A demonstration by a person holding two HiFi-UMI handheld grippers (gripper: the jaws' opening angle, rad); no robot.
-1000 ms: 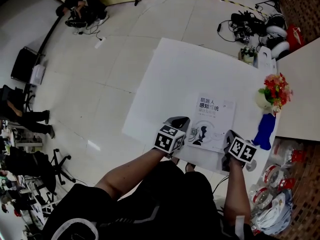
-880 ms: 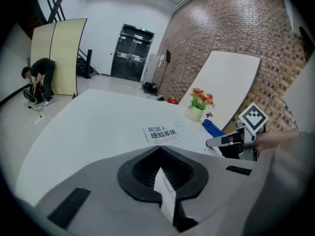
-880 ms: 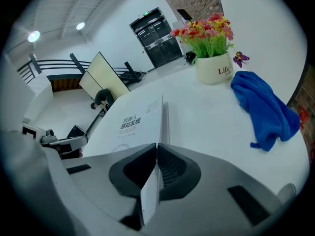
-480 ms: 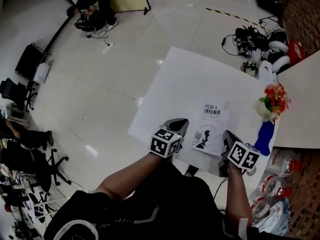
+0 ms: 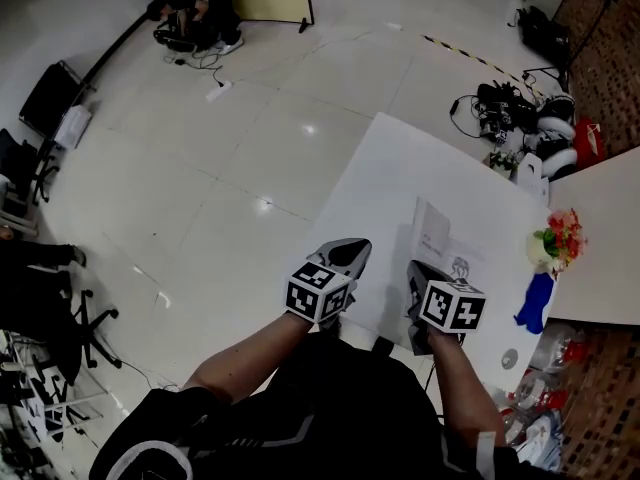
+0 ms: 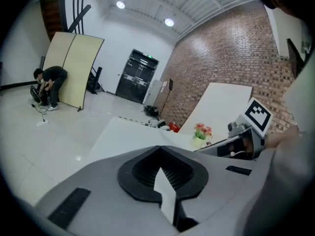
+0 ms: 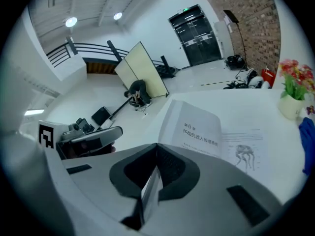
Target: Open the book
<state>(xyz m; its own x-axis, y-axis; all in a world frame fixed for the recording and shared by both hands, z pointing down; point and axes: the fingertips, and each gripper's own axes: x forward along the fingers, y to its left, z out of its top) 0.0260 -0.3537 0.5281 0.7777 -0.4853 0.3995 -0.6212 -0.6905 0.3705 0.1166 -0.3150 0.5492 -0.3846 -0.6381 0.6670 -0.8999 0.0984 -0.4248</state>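
Observation:
The book [image 5: 455,256] lies open on the white table [image 5: 390,168]. A printed page with a drawing [image 7: 246,149] lies flat. A bundle of pages [image 7: 197,127] stands tilted up at the book's left side, showing a chapter title. My right gripper [image 5: 412,271] is at the book's near left corner, and the raised bundle runs straight out of its shut jaws [image 7: 157,146]. My left gripper [image 5: 348,251] hovers over the table's near edge, left of the book and apart from it. Its jaws [image 6: 158,149] are together, and only bare table lies ahead.
A vase of flowers [image 5: 557,238] and a blue object [image 5: 533,301] stand at the table's right edge. A second white table [image 5: 610,218] adjoins on the right. Cables and gear [image 5: 505,108] lie on the floor beyond, and a person [image 5: 195,8] crouches far off.
The book lay closed with its cover showing; now it is open. My right gripper swung from its near right corner to the left, taking pages along. The left gripper barely moved.

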